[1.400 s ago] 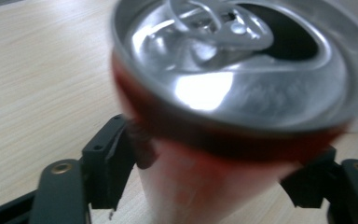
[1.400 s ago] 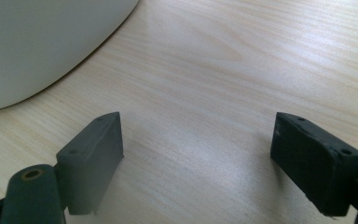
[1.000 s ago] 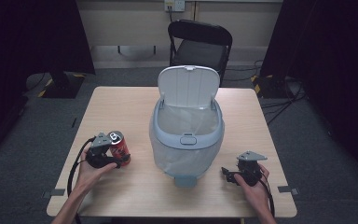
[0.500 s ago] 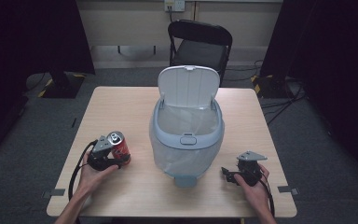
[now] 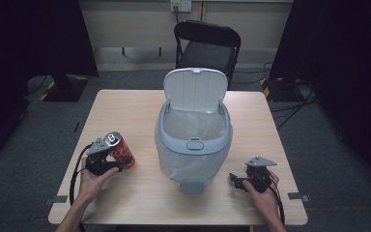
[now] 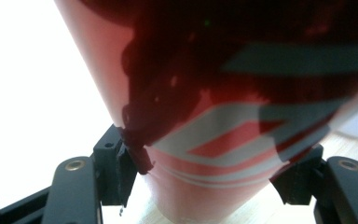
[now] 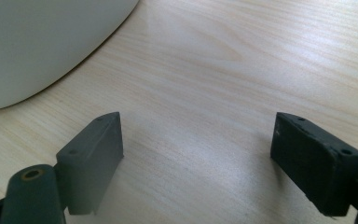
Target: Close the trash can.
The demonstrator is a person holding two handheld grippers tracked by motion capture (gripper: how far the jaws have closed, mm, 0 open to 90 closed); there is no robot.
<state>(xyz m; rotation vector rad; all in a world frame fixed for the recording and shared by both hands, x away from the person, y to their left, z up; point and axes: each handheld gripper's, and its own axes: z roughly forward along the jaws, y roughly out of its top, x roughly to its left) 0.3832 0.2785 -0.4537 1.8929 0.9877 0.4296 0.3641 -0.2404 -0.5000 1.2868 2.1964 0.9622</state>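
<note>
A red soda can (image 5: 119, 149) with a silver top tilts at the table's left side, with my left gripper (image 5: 110, 162) shut on it. In the left gripper view the can (image 6: 223, 116) sits close up, both jaws pressed against its lower sides. A pale blue bin (image 5: 194, 140) with its lid raised and a clear liner stands at the table's middle. My right gripper (image 5: 237, 182) rests on the table at the right, jaws open and pointing toward the bin. In the right gripper view the fingertips (image 7: 98, 154) stand wide apart over bare wood, the bin's wall (image 7: 42, 42) at upper left.
The wooden table (image 5: 125, 106) has free surface behind and in front of the bin. A black folding chair (image 5: 204, 46) stands beyond the far edge. Cables trail from both grippers toward the near edge.
My left gripper has lifted and tilted the can slightly, shifting a little to the right. The right gripper has stayed still.
</note>
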